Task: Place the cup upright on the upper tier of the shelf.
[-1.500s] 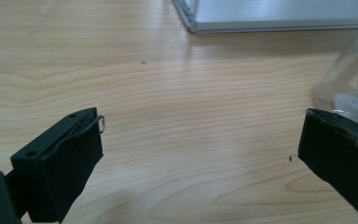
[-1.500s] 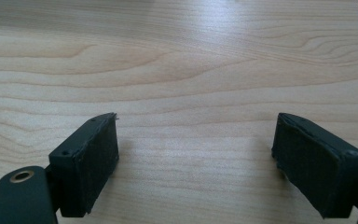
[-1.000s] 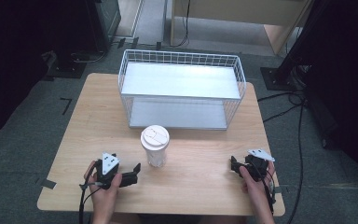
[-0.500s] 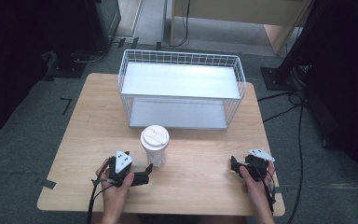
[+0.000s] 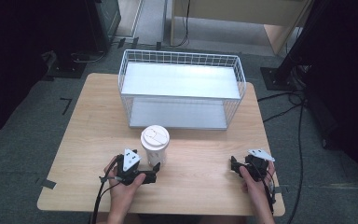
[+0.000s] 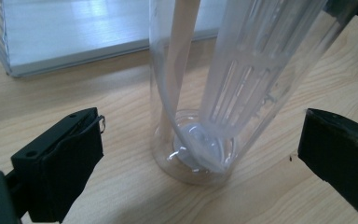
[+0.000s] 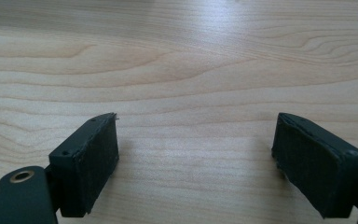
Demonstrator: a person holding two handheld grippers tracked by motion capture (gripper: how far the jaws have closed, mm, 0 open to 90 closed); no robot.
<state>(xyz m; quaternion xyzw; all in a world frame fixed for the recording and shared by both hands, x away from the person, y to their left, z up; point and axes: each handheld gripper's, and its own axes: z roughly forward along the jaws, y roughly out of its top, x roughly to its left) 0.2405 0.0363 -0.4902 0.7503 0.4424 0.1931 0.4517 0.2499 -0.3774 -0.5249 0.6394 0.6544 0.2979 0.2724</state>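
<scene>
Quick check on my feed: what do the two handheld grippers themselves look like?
Both are black, each with two blocky black pads. The left gripper and right gripper each carry a pale grey three-cornered plate on top. A black cable trails from the left one. Forearms are bare, no sleeves in sight.

Cup (image 6: pixel 193 116): clear, stands on the worktop (image 6: pixel 98 93), between the jaws
Jaws: wide apart, not touching the cup
Rack (image 6: pixel 74 32): behind the cup

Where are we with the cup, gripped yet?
Not yet. Done: the left gripper has its open fingers on either side of the clear lidded cup, not touching. In hand: nothing. Left: closing on it and lifting. The right gripper rests open on the table.
</scene>
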